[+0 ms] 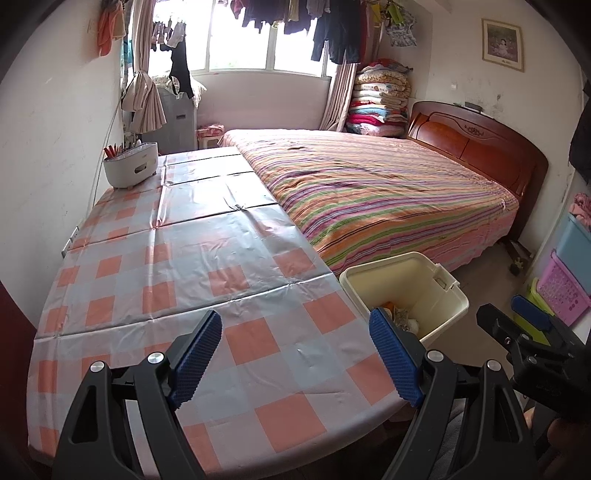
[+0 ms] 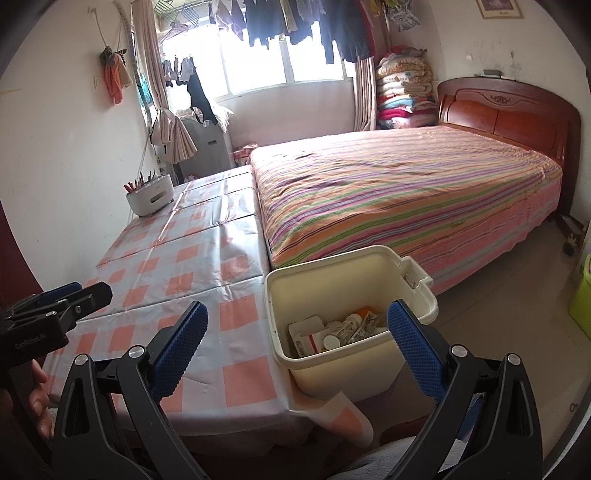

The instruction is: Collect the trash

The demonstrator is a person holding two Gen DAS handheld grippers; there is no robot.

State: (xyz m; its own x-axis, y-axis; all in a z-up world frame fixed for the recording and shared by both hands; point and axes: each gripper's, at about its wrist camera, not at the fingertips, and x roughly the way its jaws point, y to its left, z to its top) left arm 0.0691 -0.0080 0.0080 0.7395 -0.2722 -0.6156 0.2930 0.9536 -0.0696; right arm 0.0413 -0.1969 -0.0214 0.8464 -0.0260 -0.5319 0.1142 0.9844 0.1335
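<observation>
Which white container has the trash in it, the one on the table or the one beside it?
The cream bin beside the table, by the bed: boxes and bottles lie inside. The white caddy on the table's far corner holds only upright sticks.

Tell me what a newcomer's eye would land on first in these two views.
First, the striped bedspread filling the right of the room, under laundry hung across the bright window. Next, the cream bin of trash beside the checked tablecloth. Both open hand-held grippers, left hand-held gripper and right hand-held gripper, frame the foreground, holding nothing.
</observation>
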